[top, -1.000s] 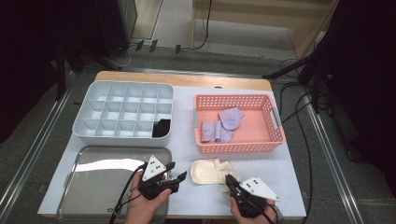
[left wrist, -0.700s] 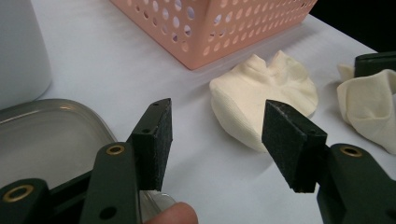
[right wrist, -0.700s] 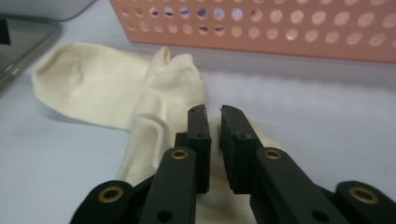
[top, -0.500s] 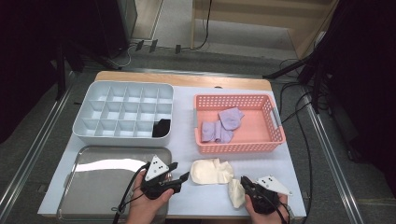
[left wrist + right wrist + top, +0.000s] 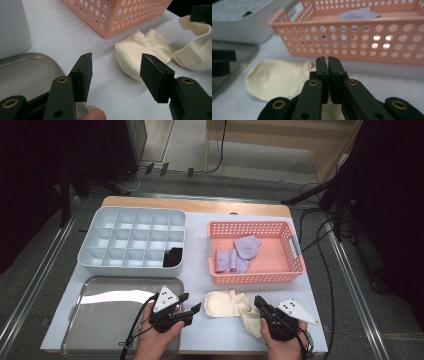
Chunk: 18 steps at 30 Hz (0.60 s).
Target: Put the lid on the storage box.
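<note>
Cream sock lies crumpled on the worktop at lower centre of the high view, just below the pink basket. Judged light, limp knit, not fragile; it will drape and stretch, so best pinched at a folded edge or cuff. Right hand-held gripper: jaws pressed together, seemingly on the sock's right end. Left hand-held gripper: jaws spread, empty, just short of the sock.
</note>
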Each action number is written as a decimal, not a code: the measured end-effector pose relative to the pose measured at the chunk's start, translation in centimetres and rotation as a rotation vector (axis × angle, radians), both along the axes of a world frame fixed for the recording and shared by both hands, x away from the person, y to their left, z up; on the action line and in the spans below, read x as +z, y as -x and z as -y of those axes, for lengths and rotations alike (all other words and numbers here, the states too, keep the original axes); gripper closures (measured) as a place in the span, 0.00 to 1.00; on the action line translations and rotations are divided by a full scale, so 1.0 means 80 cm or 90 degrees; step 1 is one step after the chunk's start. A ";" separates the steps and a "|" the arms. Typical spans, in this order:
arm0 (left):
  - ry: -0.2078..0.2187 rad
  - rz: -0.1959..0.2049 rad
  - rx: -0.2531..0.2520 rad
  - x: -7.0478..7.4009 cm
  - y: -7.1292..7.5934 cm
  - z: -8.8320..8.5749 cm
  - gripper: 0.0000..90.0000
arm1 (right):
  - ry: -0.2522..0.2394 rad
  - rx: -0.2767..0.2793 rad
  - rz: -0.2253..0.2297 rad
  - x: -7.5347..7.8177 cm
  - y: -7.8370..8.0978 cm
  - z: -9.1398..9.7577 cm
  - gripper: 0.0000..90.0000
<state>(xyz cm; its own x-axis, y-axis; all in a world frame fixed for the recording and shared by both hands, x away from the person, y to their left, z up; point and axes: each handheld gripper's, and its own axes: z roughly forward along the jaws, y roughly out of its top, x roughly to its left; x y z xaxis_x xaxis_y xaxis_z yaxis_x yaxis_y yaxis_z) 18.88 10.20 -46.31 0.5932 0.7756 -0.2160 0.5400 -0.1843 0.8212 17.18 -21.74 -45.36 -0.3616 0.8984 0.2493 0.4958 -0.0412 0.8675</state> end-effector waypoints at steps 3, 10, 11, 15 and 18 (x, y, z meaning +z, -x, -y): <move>0.001 -0.001 0.000 0.000 -0.001 0.000 0.50 | -0.013 0.005 0.012 0.015 -0.004 -0.003 0.99; 0.006 0.008 -0.002 0.003 0.003 0.002 0.49 | 0.000 0.076 0.048 0.042 -0.016 -0.056 0.99; 0.005 0.008 -0.004 0.004 0.003 0.001 0.50 | -0.006 0.084 0.056 0.047 -0.016 -0.062 0.99; 0.006 0.009 -0.001 0.004 0.002 0.000 0.50 | -0.009 0.101 0.096 0.057 -0.013 -0.075 0.98; 0.004 0.007 -0.003 0.003 0.002 0.000 0.49 | 0.008 0.102 0.072 0.034 -0.014 -0.072 0.98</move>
<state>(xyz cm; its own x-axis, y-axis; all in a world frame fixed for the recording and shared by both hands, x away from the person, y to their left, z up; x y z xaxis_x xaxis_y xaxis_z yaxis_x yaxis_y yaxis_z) 18.69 10.20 -46.09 0.5986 0.7718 -0.2145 0.5305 -0.1813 0.8281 18.29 -15.96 -42.61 -0.5256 0.8298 0.1877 0.3938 0.0417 0.9183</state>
